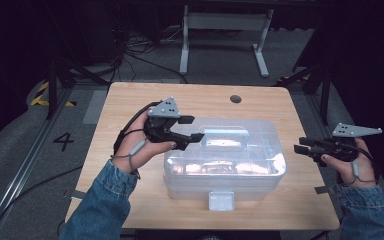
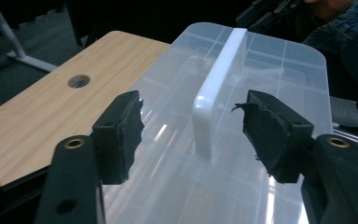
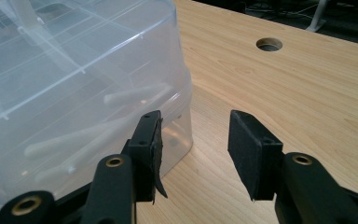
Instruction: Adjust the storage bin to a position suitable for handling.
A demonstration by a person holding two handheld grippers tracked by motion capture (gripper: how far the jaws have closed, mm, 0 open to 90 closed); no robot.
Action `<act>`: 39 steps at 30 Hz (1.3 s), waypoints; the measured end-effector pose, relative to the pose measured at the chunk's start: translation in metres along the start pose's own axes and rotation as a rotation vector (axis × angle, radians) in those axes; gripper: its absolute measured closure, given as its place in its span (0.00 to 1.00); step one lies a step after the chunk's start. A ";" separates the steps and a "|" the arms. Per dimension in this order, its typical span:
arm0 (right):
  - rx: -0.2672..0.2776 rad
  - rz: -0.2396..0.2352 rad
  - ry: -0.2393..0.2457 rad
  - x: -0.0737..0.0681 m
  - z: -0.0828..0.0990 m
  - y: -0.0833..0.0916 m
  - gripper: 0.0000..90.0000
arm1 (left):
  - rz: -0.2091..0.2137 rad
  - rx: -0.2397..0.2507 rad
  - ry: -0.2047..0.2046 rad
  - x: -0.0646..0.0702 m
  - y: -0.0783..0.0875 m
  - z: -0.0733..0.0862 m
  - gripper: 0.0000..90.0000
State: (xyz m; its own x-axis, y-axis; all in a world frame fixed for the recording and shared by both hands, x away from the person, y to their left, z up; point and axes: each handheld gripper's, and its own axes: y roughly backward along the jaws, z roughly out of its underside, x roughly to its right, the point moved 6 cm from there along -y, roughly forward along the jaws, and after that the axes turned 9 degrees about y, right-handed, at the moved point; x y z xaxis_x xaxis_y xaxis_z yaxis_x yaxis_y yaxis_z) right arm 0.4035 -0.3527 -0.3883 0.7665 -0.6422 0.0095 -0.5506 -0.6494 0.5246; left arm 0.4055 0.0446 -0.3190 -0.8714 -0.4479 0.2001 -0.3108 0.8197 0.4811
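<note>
A clear plastic storage box (image 1: 225, 160) with a lid sits in the middle of the wooden table (image 1: 130, 100). Its white handle (image 1: 225, 133) stands upright on the lid. My left gripper (image 1: 192, 129) hovers over the lid's left end, open. In the left gripper view the handle (image 2: 219, 84) rises between the two pads (image 2: 121, 133), touching neither. My right gripper (image 1: 300, 146) is open just off the box's right side. In the right gripper view (image 3: 193, 149) its left jaw sits close to the box wall (image 3: 121, 98), with nothing between the jaws.
A white latch (image 1: 221, 200) sticks out at the box's front. A round cable hole (image 1: 236, 99) lies in the table's far side. Beyond the table stand a white frame (image 1: 225, 25) and floor cables. Bare wood lies left and right of the box.
</note>
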 end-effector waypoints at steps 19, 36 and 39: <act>0.004 -0.011 0.000 -0.001 -0.001 -0.001 0.62 | -0.119 -0.187 -0.109 0.004 -0.040 0.005 0.61; 0.010 -0.012 0.005 -0.003 -0.002 0.001 0.62 | -0.095 -0.234 -0.070 0.004 -0.039 -0.009 0.79; 0.015 -0.010 0.007 -0.004 -0.003 0.003 0.62 | -0.098 -0.223 -0.057 0.000 -0.039 -0.015 0.79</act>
State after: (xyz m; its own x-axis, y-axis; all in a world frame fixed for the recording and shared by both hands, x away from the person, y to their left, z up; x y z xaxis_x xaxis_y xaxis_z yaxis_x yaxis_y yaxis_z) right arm 0.3999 -0.3514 -0.3840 0.7744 -0.6326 0.0104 -0.5476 -0.6620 0.5118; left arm 0.4231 0.0075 -0.3247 -0.8632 -0.4953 0.0978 -0.3091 0.6716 0.6733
